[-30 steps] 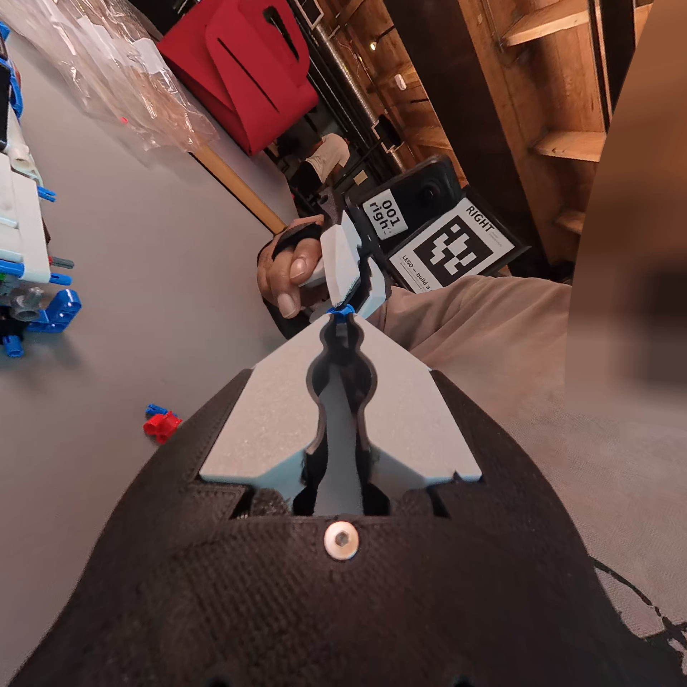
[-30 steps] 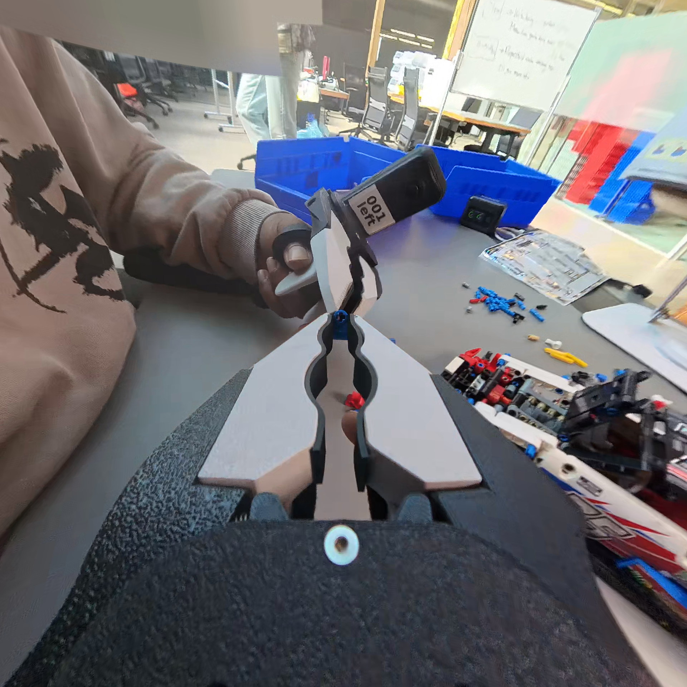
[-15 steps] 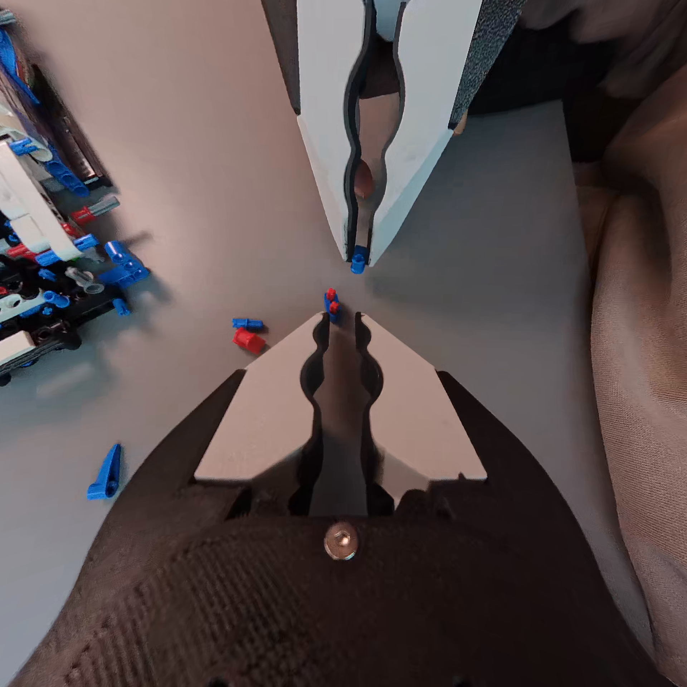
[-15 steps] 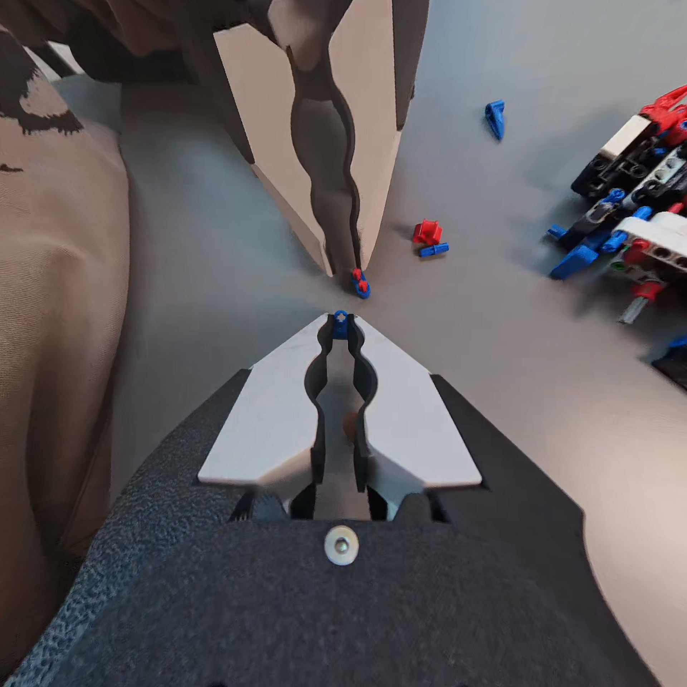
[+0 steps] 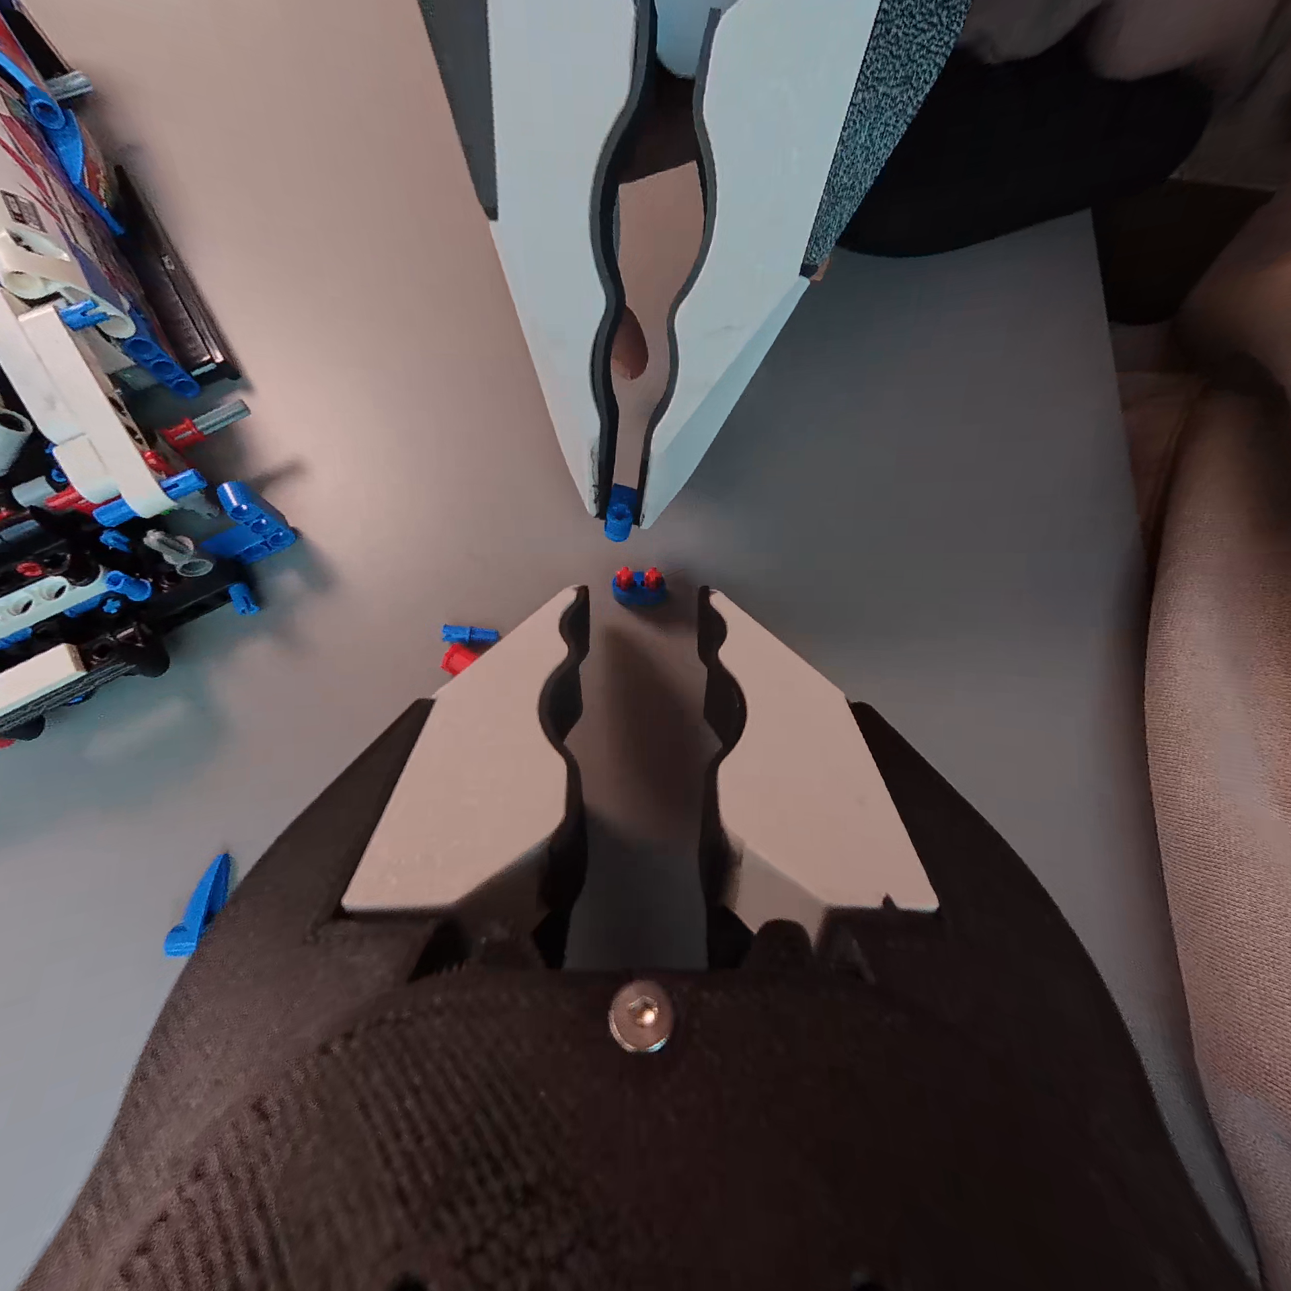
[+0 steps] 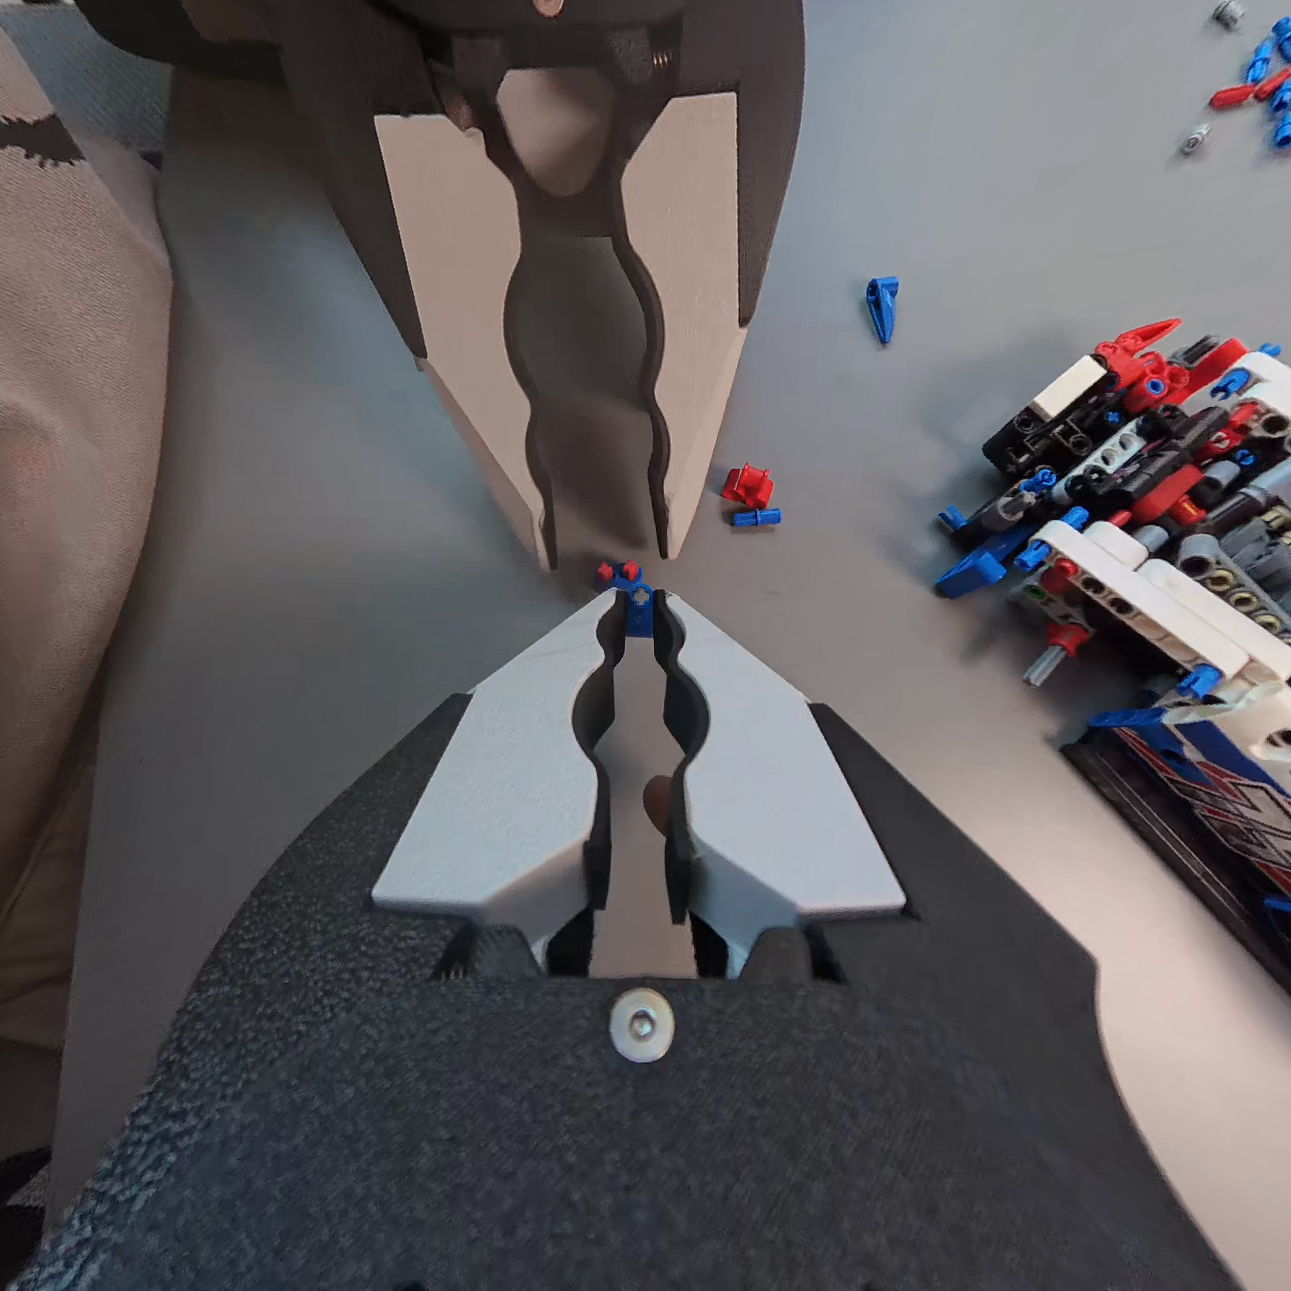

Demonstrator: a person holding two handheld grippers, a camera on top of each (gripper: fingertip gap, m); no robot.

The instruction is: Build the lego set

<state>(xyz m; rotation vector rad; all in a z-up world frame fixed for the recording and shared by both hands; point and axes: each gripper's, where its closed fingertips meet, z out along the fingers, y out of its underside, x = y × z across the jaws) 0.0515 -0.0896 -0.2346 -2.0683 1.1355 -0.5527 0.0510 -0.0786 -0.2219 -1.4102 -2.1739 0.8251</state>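
Note:
A small blue piece with two red pins lies on the grey table just beyond the tips of my left gripper, which is open and empty. It also shows in the right wrist view. My right gripper is shut on a small blue connector and faces the left one tip to tip. In the left wrist view the right gripper comes down from the top with the blue connector just above the lying piece.
The partly built car model of white, black, red and blue parts stands to the right in the right wrist view and at the left edge in the left wrist view. A red piece, a blue pin and a blue wedge lie loose. Both grippers' tips are close together, under 4 cm apart.
Both grippers swung down from mid-air to the table. My left gripper let go of the blue piece with red pins and opened wider. The right gripper still holds its blue connector.

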